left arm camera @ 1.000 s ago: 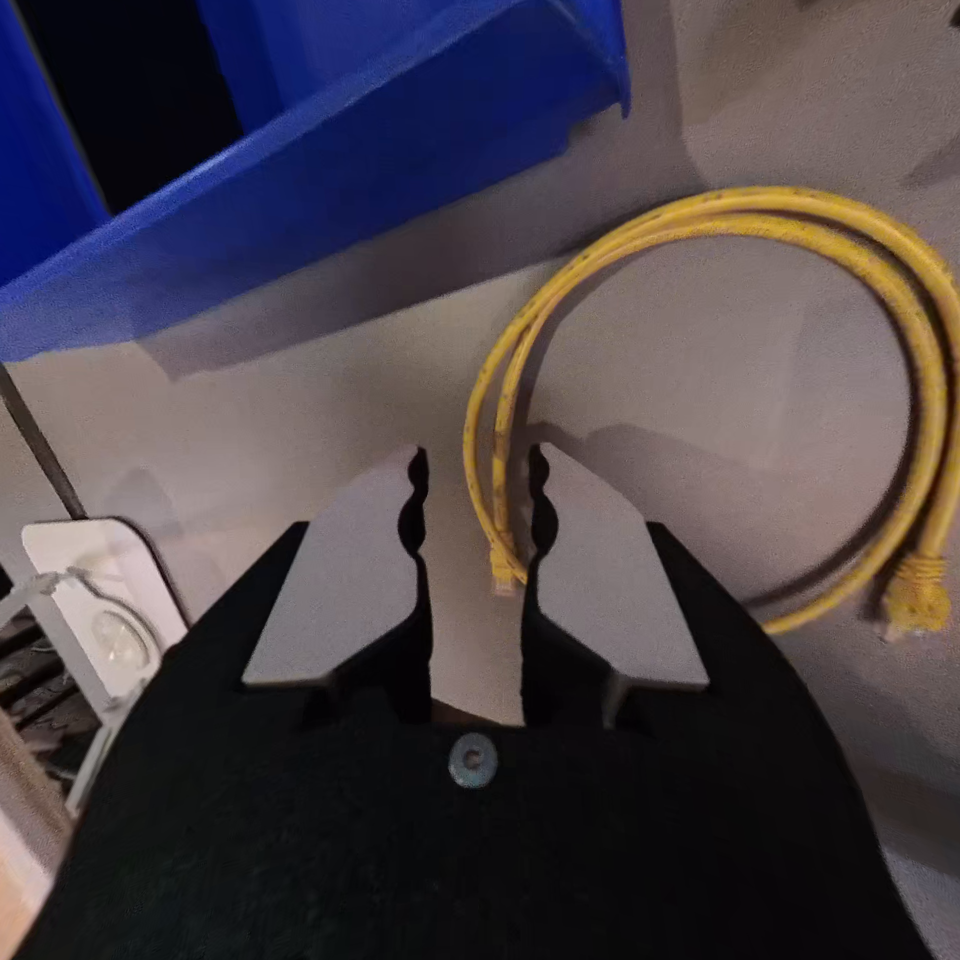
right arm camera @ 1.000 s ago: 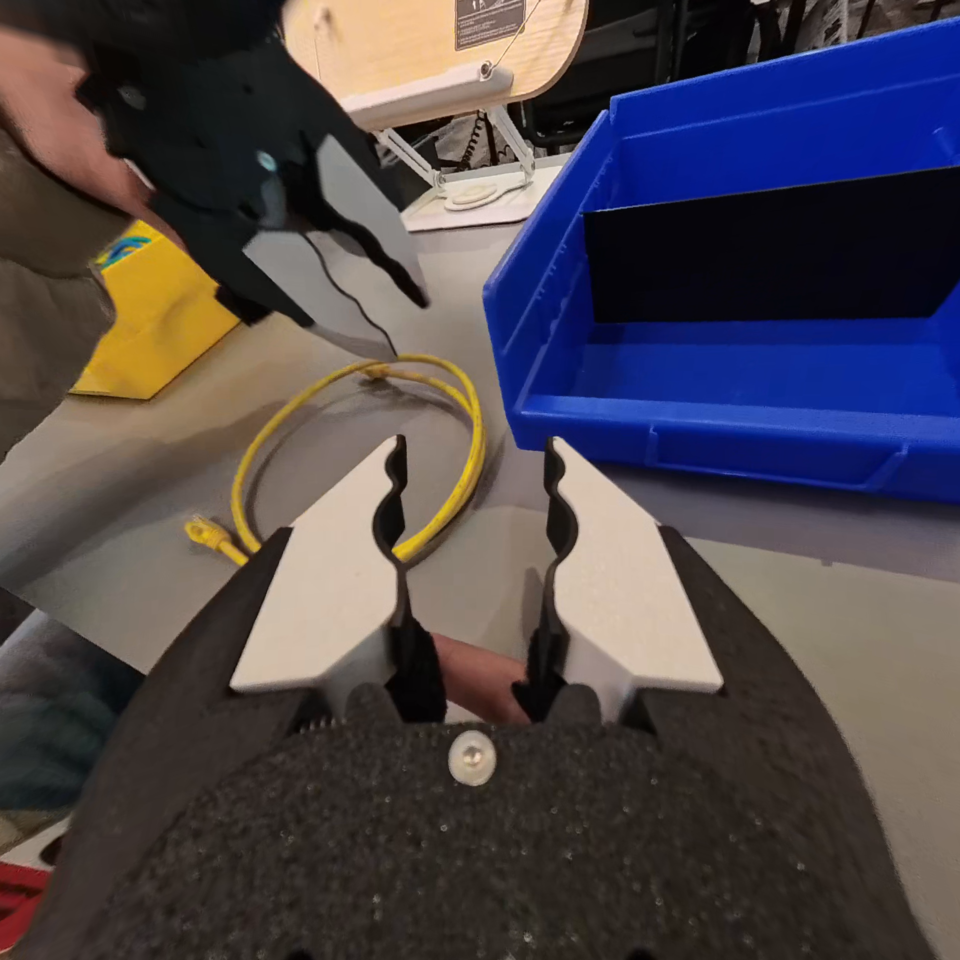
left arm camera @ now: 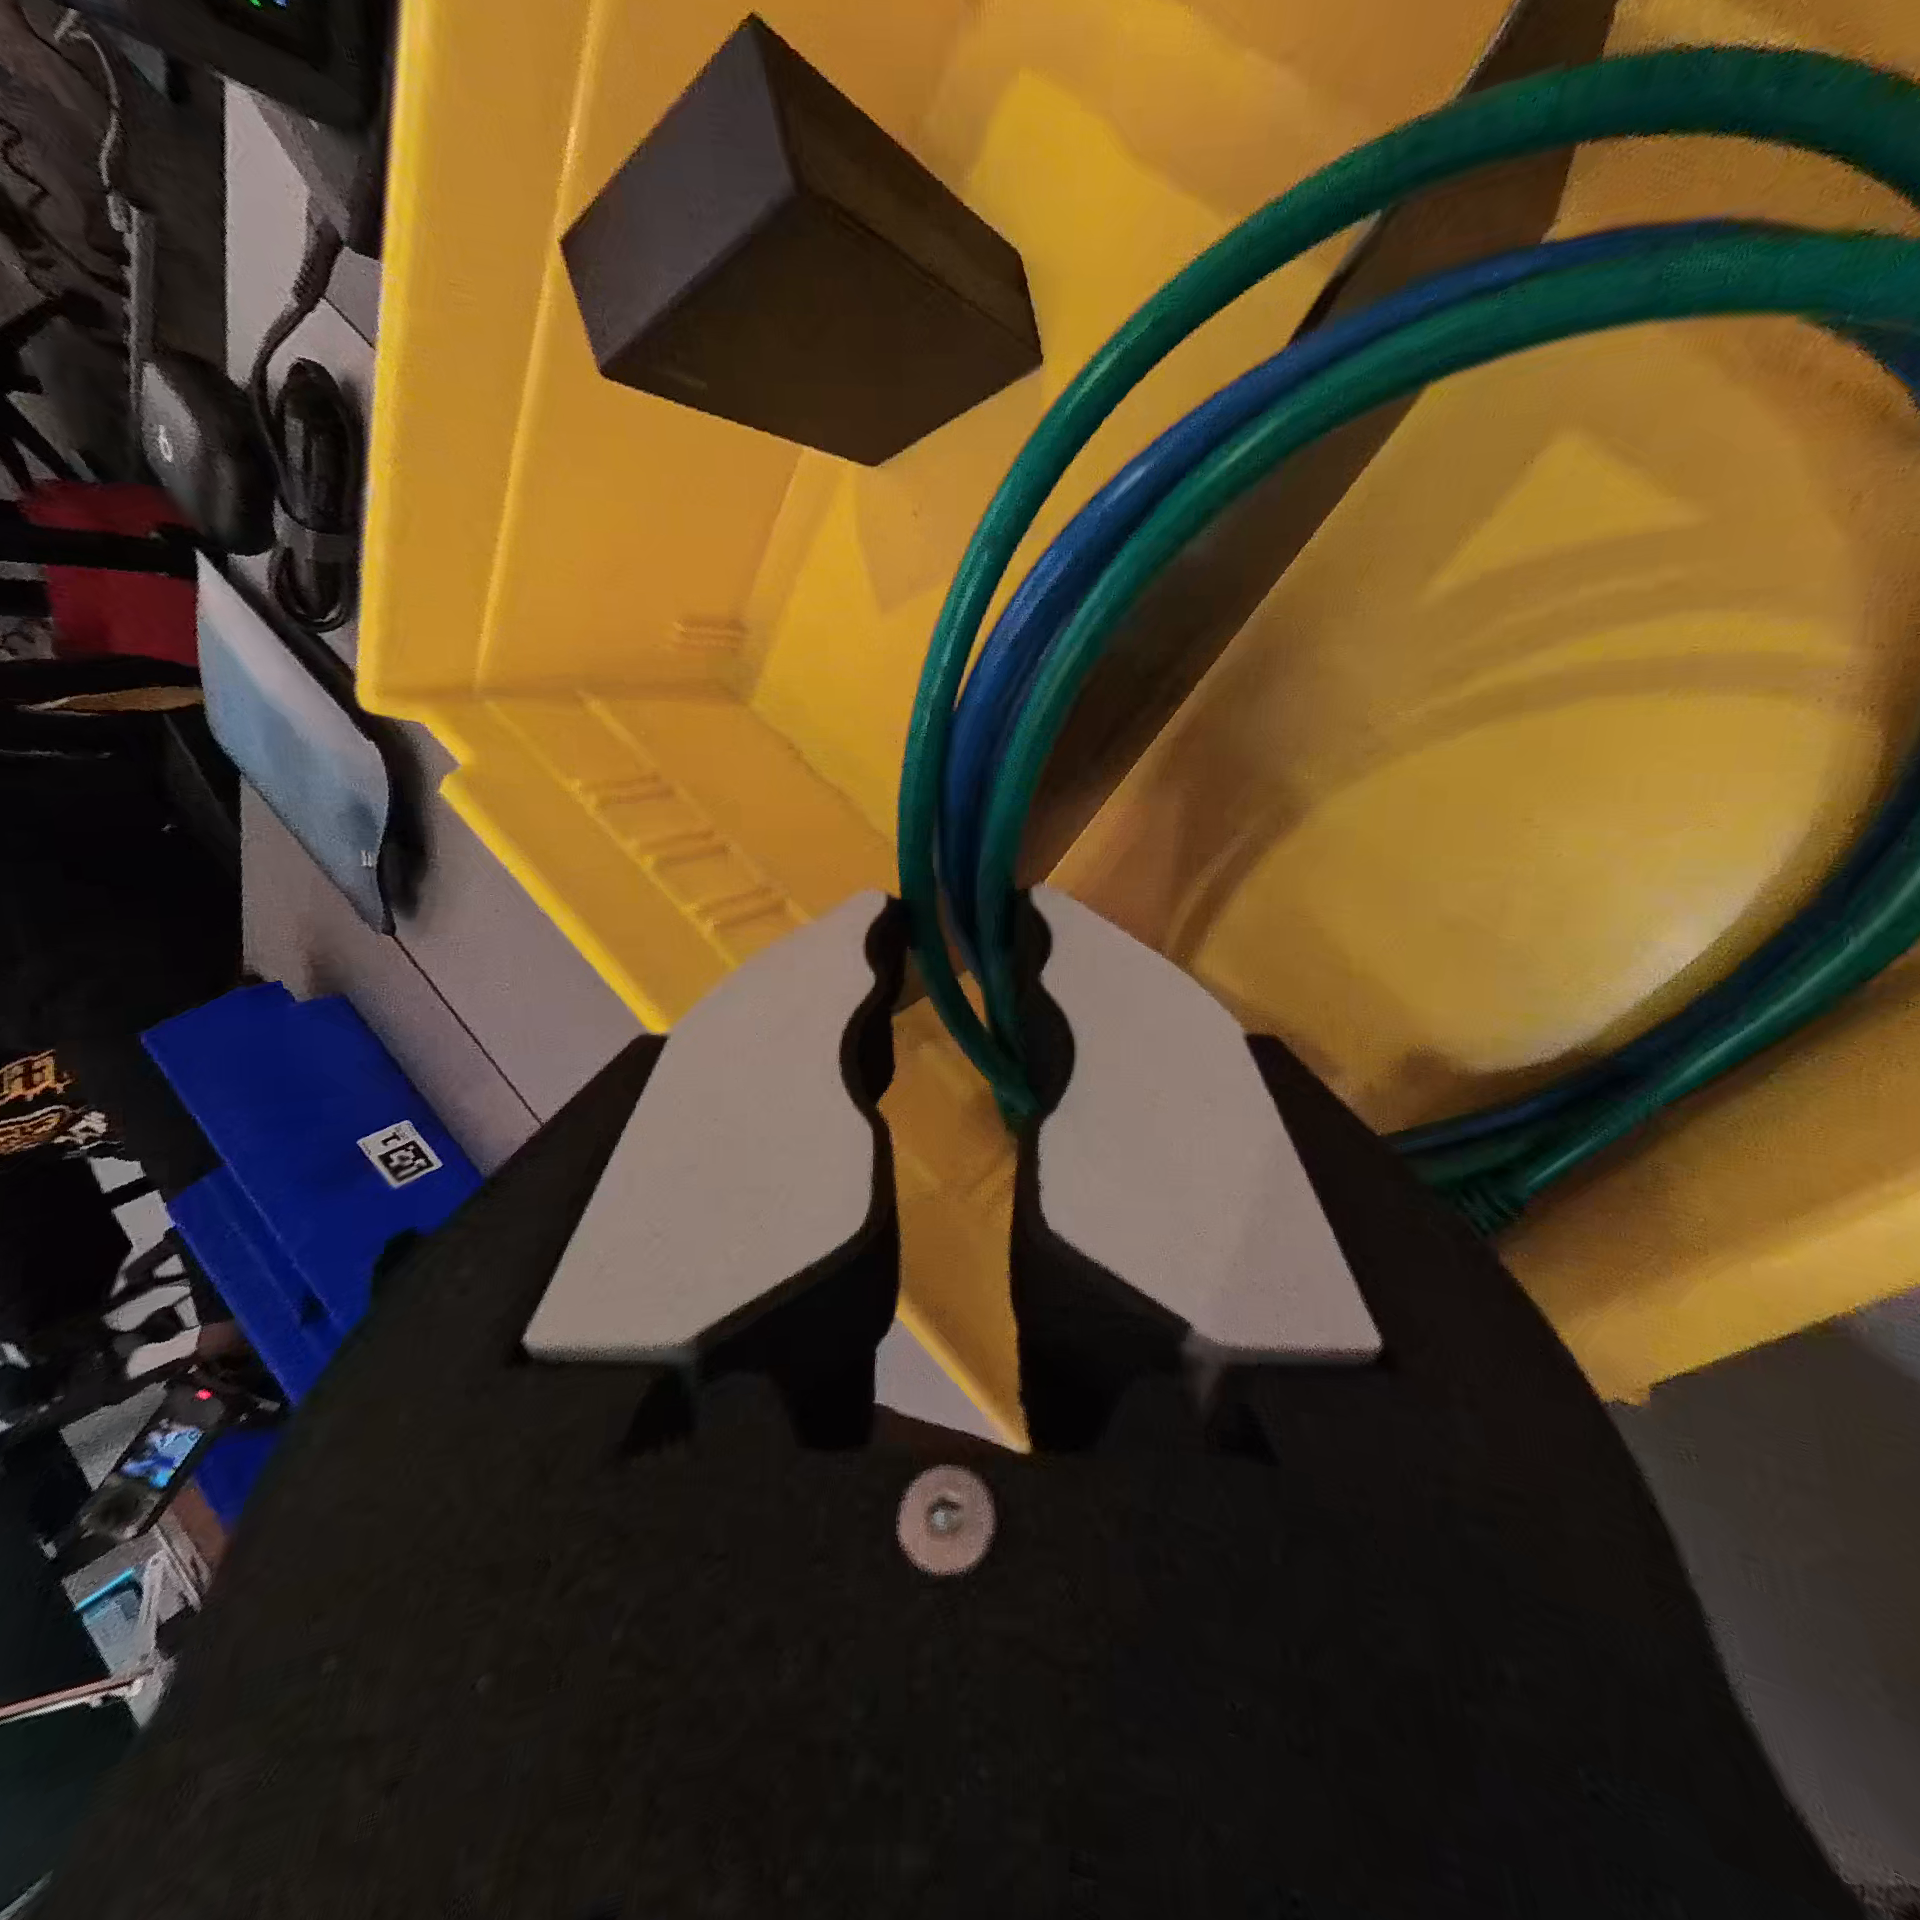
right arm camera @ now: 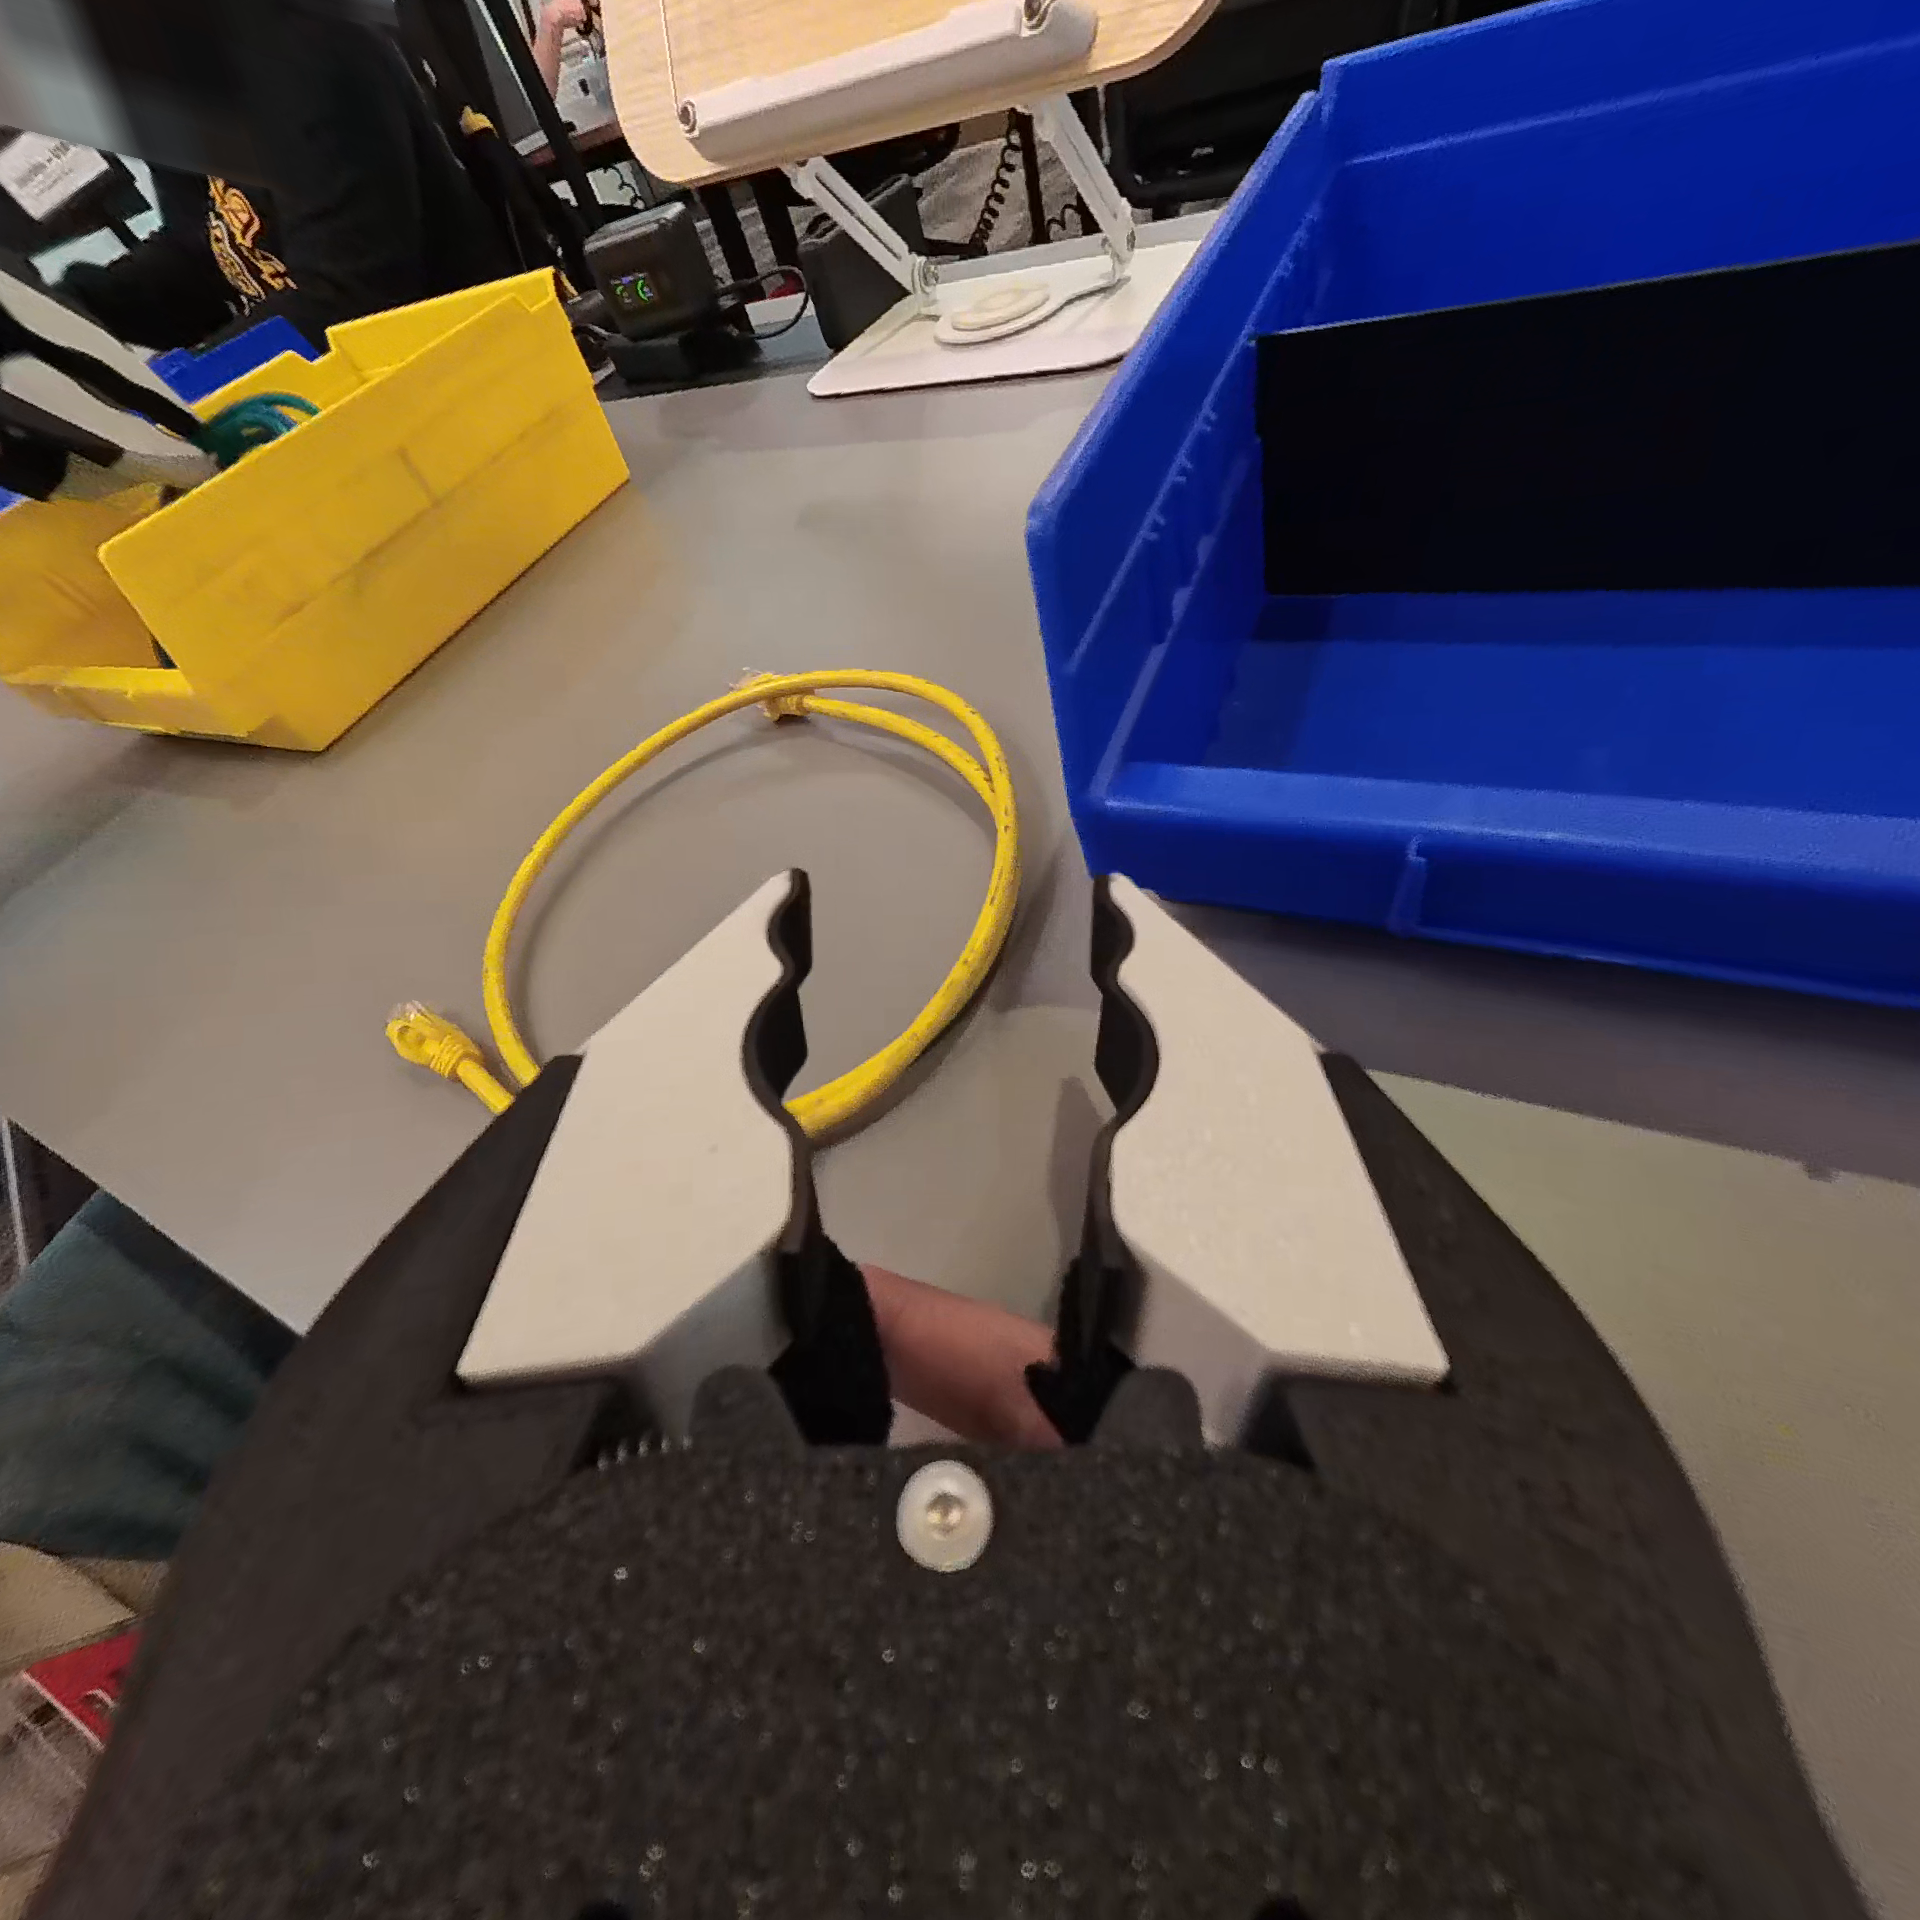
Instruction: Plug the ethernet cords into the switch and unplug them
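Observation:
My left gripper (left arm camera: 961, 909) is over the yellow bin (left arm camera: 623, 520), its jaws closed onto a bundle of green cord (left arm camera: 1195, 286) and blue cord (left arm camera: 971, 727) that coils off to the right. A black box (left arm camera: 800, 270) lies in the same bin farther in. In the right wrist view the left gripper (right arm camera: 114, 436) shows at the far left at the yellow bin (right arm camera: 364, 561). My right gripper (right arm camera: 945, 894) is open and empty, just above the grey table. A looped yellow cord (right arm camera: 1000, 831) lies on the table right in front of it, with both plugs free.
A big blue bin (right arm camera: 1455, 862) with a dark divider stands at the right. A wooden board on a white stand (right arm camera: 966, 312) and a black device with a lit display (right arm camera: 644, 281) are at the back. A small blue bin (left arm camera: 291, 1143) lies beyond the yellow one.
My left gripper has left the yellow cord on the table, swung over to the yellow bin and closed on the green and blue cords. My right gripper has barely moved.

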Motion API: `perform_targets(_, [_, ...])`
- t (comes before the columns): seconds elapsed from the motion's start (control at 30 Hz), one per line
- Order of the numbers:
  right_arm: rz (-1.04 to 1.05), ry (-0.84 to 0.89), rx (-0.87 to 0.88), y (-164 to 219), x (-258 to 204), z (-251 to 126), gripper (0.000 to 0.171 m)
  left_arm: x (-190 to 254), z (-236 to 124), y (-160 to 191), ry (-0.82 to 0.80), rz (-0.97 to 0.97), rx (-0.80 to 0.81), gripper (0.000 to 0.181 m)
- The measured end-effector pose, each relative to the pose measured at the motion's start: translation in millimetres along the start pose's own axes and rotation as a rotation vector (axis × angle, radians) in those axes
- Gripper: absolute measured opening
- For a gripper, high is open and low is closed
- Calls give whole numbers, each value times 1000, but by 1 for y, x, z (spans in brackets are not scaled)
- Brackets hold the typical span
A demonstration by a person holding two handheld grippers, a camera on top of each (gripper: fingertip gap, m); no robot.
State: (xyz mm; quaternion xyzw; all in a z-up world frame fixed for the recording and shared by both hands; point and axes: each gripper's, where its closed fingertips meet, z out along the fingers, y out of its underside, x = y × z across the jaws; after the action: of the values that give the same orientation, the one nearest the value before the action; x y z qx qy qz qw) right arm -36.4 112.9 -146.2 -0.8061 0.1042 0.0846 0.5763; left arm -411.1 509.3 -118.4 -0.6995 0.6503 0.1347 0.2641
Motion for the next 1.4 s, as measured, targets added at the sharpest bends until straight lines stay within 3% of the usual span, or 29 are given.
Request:
perform_targets(0.37, [-18,1,4,1,-3,-6,53,-8,-58,-3,-120,75,66,15])
perform_targets(0.6, [-31,-5,0,1,-6,-4,53,-24,-127,-25,-213,163,214,12])
perform_targets(0.87, [-35,-7,0,0,-8,-4,53,5,-244,-88,-171,306,440,11])
perform_targets(1.0, [-36,-6,2,0,-8,-5,53,64,-280,-130,0,438,585,11])
perform_targets(1.1, [-35,-8,4,0,-8,-5,53,106,-270,-151,107,533,580,11])
perform_targets(1.4, [-41,-9,3,0,-8,-6,53,177,-156,-212,337,584,480,11])
